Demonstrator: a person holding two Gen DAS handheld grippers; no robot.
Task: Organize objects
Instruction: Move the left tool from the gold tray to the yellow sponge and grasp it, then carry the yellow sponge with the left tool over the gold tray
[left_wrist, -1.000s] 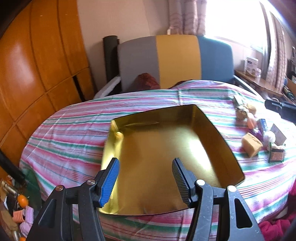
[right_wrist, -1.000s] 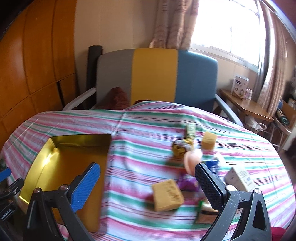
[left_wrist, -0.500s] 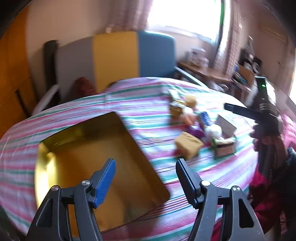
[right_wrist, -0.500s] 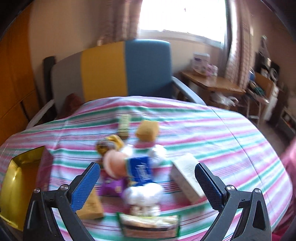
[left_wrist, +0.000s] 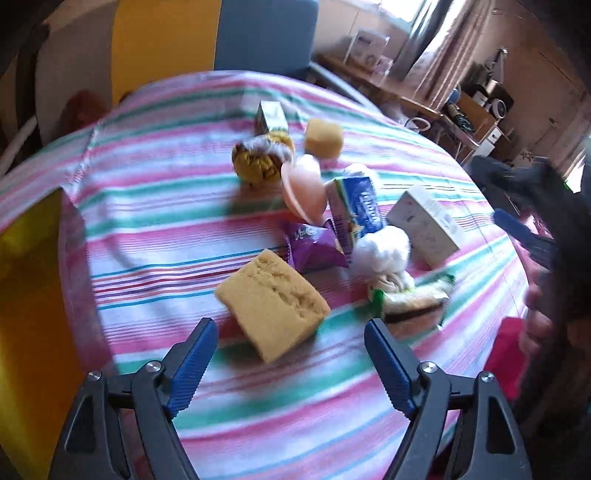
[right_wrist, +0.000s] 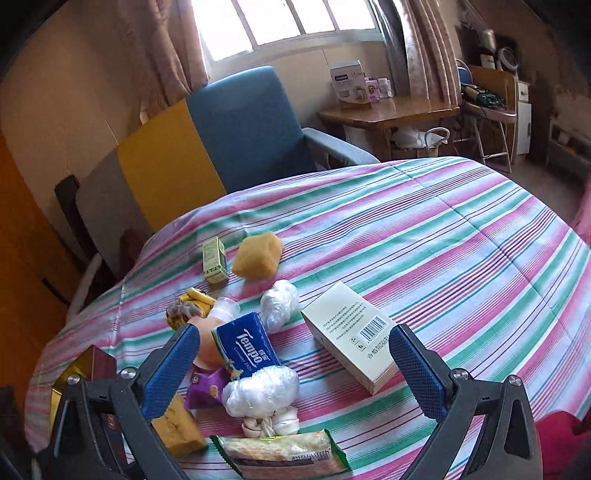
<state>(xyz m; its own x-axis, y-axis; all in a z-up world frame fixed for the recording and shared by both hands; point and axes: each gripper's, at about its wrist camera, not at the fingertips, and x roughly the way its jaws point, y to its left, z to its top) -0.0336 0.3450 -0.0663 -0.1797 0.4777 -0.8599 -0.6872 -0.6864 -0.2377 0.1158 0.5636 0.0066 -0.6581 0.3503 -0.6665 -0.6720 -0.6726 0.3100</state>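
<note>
A pile of small goods lies on the striped tablecloth (left_wrist: 155, 206). A yellow sponge block (left_wrist: 271, 304) sits just ahead of my left gripper (left_wrist: 290, 341), whose jaws are opening wide with nothing pressed between them. Behind it lie a purple packet (left_wrist: 314, 245), a blue tissue pack (left_wrist: 356, 212), a white box (left_wrist: 424, 225) and a wrapped snack (left_wrist: 410, 302). My right gripper (right_wrist: 295, 343) hangs open over the tissue pack (right_wrist: 245, 345), a white plastic bundle (right_wrist: 264, 391) and the white box (right_wrist: 354, 339). The gold tray (left_wrist: 26, 295) lies at the left.
A smaller sponge (right_wrist: 258, 254) and a green carton (right_wrist: 214, 260) lie farther back. A grey, yellow and blue armchair (right_wrist: 207, 155) stands behind the table, a wooden side table (right_wrist: 388, 114) to the right. A hand (left_wrist: 535, 325) with the other gripper shows at the right edge.
Both views have swung right from the gold tray to the pile. The left jaws have spread wider and come close to the sponge block. The right gripper has rolled and moved nearer the tissue pack.
</note>
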